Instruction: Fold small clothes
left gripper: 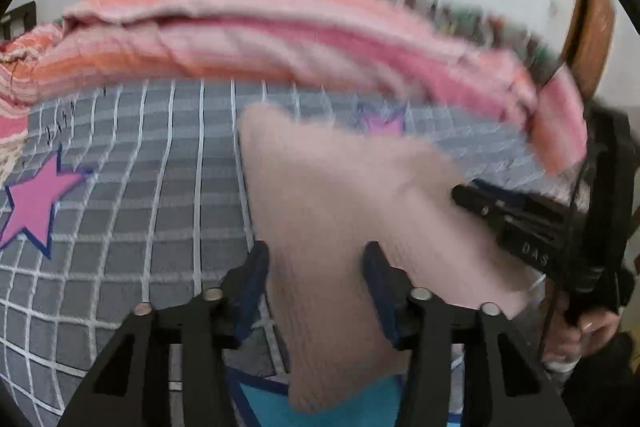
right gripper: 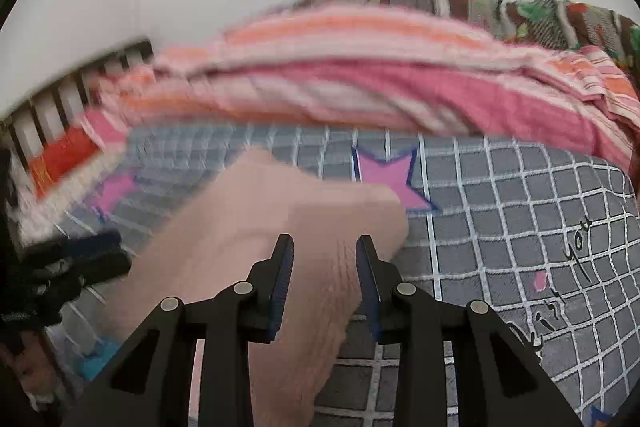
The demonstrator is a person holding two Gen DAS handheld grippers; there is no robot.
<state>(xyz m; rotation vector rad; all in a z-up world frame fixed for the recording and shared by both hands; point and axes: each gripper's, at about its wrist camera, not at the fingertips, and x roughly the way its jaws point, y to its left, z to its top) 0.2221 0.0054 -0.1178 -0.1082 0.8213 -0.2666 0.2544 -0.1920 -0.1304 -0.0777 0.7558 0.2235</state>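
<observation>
A grey grid-patterned bedspread (left gripper: 132, 195) with pink stars (left gripper: 34, 205) fills the left. Over it hangs a pale pink knitted garment (left gripper: 340, 211), blurred. The left gripper (left gripper: 316, 267), jaws parted, straddles one end; the right gripper (right gripper: 325, 259), also parted, straddles the other. A pink striped blanket (right gripper: 360, 83) is heaped behind.

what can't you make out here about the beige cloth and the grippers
- Beige garment: type and shape unclear, motion-blurred in both views; lower end cut off behind the left gripper.
- Right gripper: whether it pinches the cloth, unclear.
- Left gripper: grip equally unclear, cloth fills the gap.
</observation>
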